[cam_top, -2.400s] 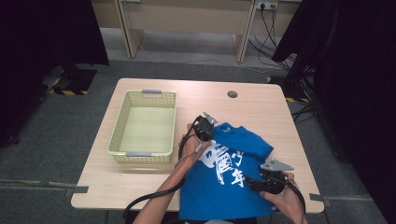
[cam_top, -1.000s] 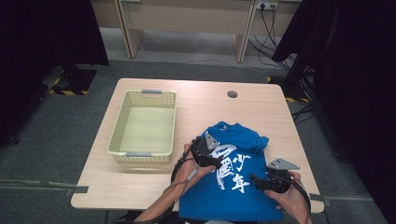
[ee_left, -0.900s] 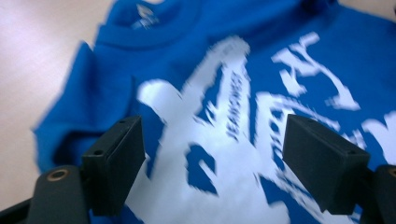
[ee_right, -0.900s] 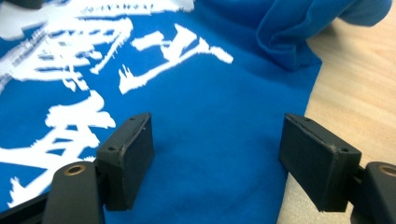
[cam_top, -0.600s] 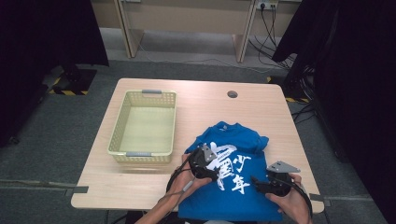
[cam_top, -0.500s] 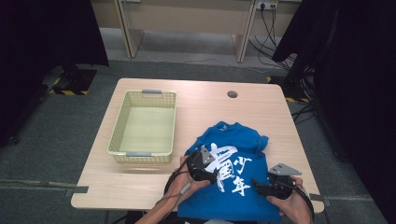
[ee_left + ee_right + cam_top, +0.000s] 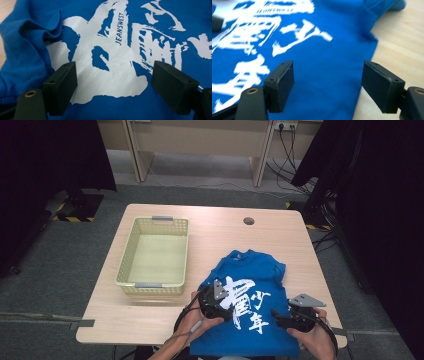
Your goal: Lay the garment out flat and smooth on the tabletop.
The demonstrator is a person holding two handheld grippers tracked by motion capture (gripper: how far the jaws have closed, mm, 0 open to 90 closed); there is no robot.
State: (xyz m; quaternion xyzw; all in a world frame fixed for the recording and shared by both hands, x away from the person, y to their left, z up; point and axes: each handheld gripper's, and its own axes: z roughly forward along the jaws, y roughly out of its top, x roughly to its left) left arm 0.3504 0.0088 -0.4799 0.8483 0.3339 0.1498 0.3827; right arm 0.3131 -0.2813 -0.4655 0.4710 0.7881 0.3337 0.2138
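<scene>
One blue T-shirt (image 7: 252, 292) on table (image 7: 220, 232); one basket (image 7: 155, 252); left tongs (image 7: 223, 306), right tongs (image 7: 276, 316) both wide, empty.

High view above the table (image 7: 150, 320) looking down, both gripper views close over the shared blue shirt (image 7: 260, 275).

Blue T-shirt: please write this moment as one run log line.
blue T-shirt: flat on table | left tool: open, over white print | right tool: open, over shirt's edge | basket: empty
</scene>
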